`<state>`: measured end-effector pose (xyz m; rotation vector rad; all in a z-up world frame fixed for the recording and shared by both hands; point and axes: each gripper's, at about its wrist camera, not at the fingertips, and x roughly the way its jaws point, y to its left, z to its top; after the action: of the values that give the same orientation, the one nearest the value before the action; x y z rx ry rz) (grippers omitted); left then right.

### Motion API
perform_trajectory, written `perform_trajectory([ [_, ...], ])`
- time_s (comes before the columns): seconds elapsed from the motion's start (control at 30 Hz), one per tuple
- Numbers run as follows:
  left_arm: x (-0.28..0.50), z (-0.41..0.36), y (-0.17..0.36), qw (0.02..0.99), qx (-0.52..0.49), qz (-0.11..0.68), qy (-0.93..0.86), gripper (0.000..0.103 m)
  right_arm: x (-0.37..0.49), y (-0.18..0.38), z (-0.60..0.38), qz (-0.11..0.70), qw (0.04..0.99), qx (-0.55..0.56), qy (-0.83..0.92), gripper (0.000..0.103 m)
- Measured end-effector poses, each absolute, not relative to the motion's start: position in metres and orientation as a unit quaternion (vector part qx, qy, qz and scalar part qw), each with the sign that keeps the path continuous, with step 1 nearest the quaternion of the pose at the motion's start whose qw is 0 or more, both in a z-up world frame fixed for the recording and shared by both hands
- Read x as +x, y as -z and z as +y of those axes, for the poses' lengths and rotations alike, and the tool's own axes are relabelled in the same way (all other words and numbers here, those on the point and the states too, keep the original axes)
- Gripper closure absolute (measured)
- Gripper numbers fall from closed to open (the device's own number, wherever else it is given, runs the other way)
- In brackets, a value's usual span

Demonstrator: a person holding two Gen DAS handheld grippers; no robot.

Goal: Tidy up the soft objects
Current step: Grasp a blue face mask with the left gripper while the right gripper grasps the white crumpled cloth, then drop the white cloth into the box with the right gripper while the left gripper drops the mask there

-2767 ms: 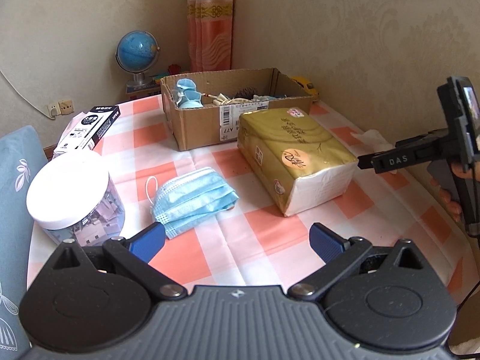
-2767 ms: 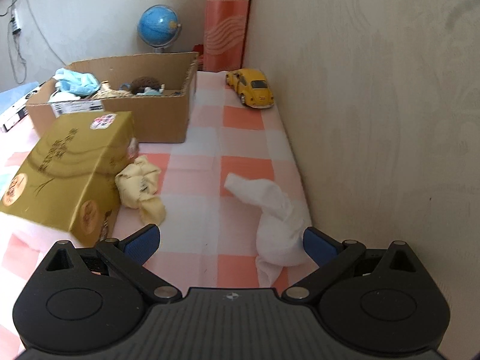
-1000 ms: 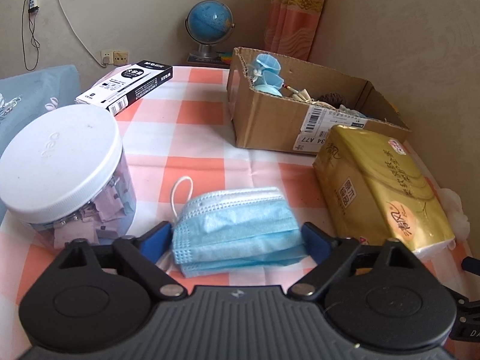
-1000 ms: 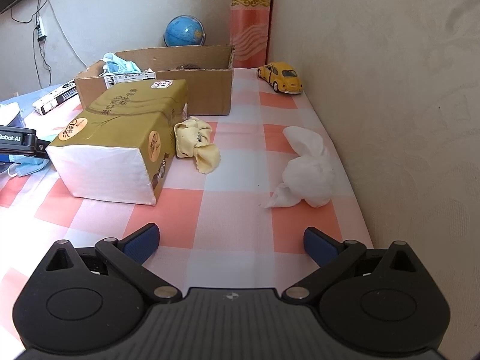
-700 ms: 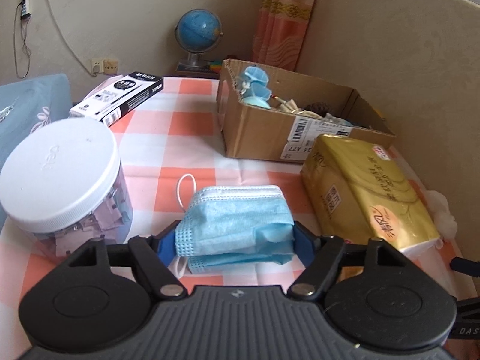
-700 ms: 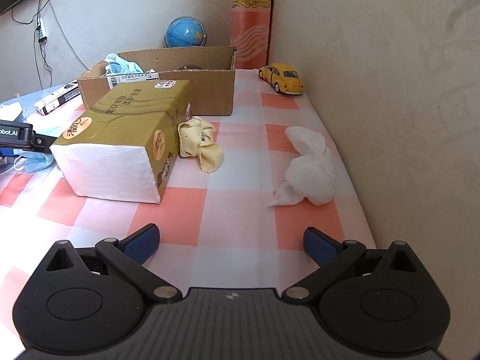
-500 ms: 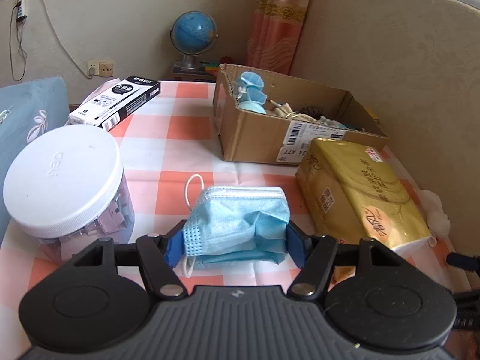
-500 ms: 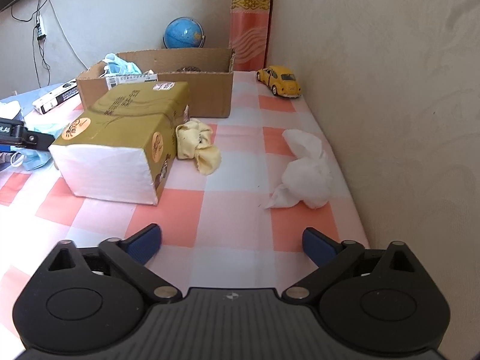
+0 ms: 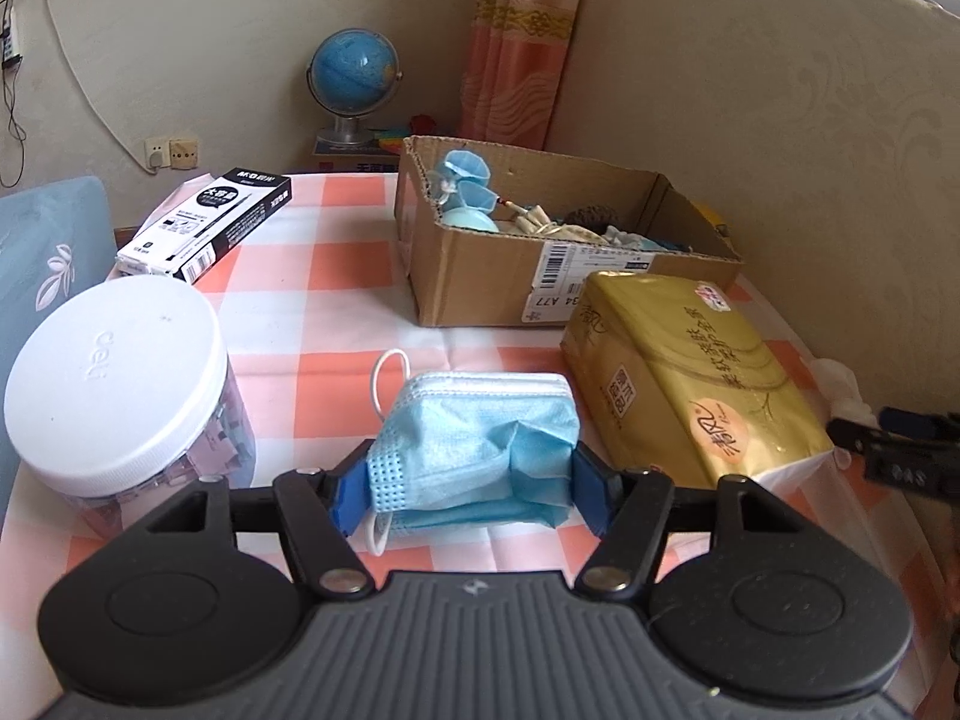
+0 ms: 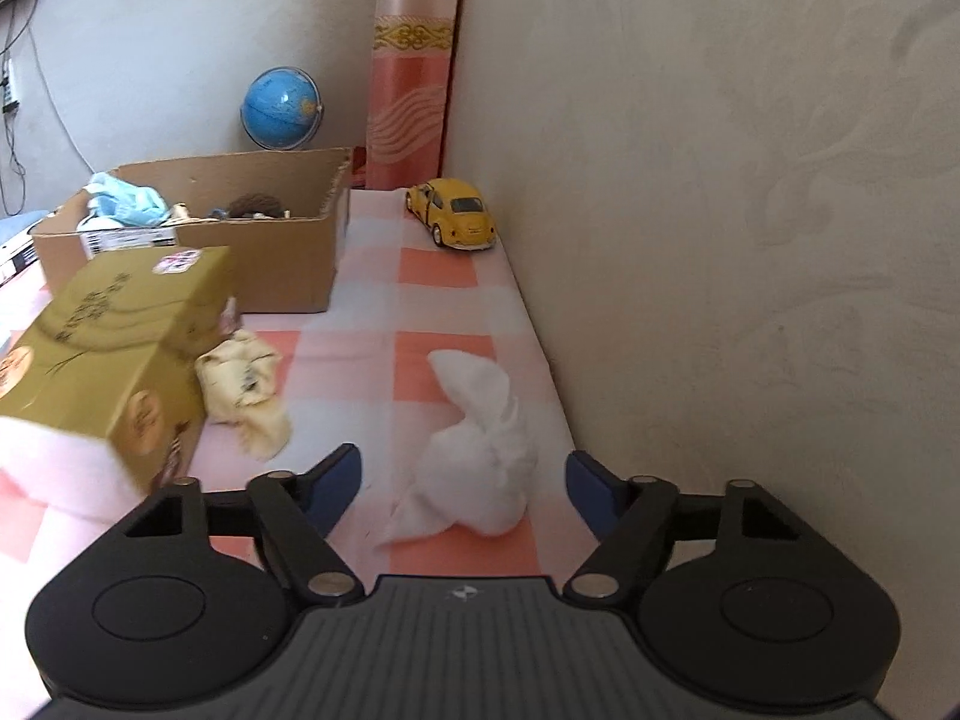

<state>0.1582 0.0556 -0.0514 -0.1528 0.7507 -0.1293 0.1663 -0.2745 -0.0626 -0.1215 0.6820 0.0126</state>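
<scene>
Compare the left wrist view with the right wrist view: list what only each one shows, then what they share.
Only the left wrist view: the left tool shut on the blue face mask, the white-lidded jar and the black-and-white box.

Only the right wrist view: the right tool open around the white cloth, the yellow cloth beside the tissue pack, and the yellow toy car.

Both: the cardboard box, the gold tissue pack, the globe and the checked tablecloth.

Your table (image 9: 336, 324) wears a checked cloth. On it you have a cardboard box (image 9: 480, 276), gold tissue pack (image 9: 690, 384), white-lidded jar (image 9: 114, 384), and black carton (image 9: 204, 225). A yellow toy car (image 10: 456, 221), white cloth (image 10: 480, 450) and yellow rag (image 10: 246, 390) lie near the wall.
</scene>
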Motion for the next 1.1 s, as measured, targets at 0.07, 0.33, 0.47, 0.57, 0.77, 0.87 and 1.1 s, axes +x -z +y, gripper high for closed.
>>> perform_trajectory([
  [0.07,0.157,0.055,0.05,0.925,-0.074,0.366,0.068,0.037,0.175,0.066,-0.277,0.344,0.937,-0.056,-0.002,0.038],
  [0.33,0.151,0.058,0.045,0.924,-0.073,0.365,0.09,0.037,0.181,0.072,-0.282,0.353,0.935,-0.039,0.003,0.051],
  [0.47,0.147,0.059,0.041,0.924,-0.058,0.365,0.096,0.037,0.179,0.069,-0.281,0.353,0.935,-0.042,0.002,0.052],
  [0.57,0.143,0.059,0.036,0.923,-0.05,0.366,0.106,0.037,0.173,0.063,-0.28,0.349,0.936,-0.045,-0.002,0.052],
  [0.77,0.133,0.058,0.028,0.919,-0.032,0.37,0.132,0.037,0.156,0.045,-0.28,0.338,0.94,-0.046,-0.017,0.052],
  [0.87,0.128,0.058,0.023,0.918,-0.021,0.371,0.142,0.037,0.149,0.036,-0.281,0.334,0.941,-0.044,-0.024,0.052],
  [1.1,0.116,0.061,0.012,0.918,-0.017,0.364,0.157,0.037,0.145,0.012,-0.273,0.32,0.945,-0.049,-0.053,0.052],
])
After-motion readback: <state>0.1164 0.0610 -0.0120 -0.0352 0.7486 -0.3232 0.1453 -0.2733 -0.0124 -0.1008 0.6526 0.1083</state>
